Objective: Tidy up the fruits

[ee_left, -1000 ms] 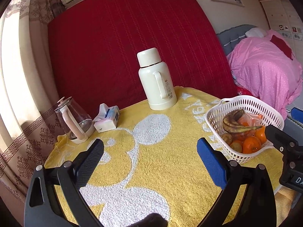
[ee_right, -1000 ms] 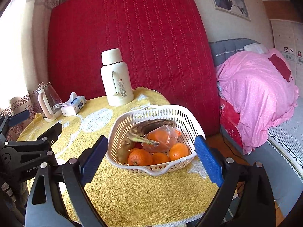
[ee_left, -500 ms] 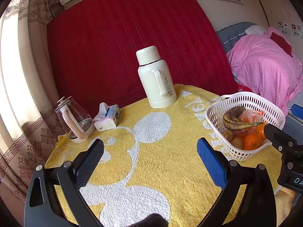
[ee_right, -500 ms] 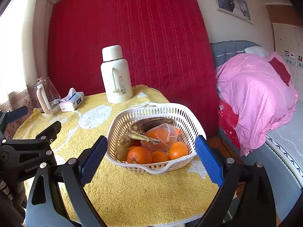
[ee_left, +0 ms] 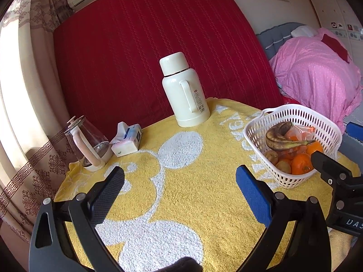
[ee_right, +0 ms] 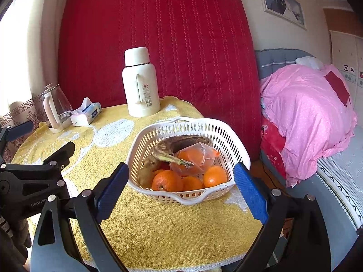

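Label print on thermos (ee_right: 140, 83) too small to read. Lower fruit in basket (ee_right: 217, 133) buried under banana (ee_right: 179, 144) and plastic bag (ee_right: 195, 158). Near edge of surface (ee_left: 204, 204) cut off by frame.

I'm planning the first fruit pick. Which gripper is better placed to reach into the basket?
Right. The right gripper is open and faces the basket head-on; the left gripper faces bare towel, basket off to its side.

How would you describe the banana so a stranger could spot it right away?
On the yellow towel-covered table stands a white slotted basket of fruit. The banana lies on top of the pile, the only long curved fruit, its skin mostly brown-black, unlike the round oranges below.
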Available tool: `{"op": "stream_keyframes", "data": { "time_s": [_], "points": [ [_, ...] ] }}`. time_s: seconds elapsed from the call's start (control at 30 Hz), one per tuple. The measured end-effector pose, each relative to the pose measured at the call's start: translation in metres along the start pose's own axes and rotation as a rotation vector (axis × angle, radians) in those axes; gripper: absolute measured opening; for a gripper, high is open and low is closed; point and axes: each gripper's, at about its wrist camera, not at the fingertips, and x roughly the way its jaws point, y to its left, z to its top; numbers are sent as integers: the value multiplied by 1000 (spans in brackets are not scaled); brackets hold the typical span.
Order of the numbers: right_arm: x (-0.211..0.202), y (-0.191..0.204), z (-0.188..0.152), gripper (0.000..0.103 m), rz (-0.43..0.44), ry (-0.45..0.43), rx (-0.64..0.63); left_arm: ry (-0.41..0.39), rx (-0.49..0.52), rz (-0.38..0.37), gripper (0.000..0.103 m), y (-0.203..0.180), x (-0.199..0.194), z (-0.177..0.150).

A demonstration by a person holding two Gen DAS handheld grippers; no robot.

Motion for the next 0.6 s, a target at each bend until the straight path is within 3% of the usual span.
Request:
{"op": "stream_keyframes", "data": {
  "time_s": [0.6],
  "points": [
    [6,1,-2,95,-2,26,-15,6,7,-8,98,-2,1,-2]
  ]
}}
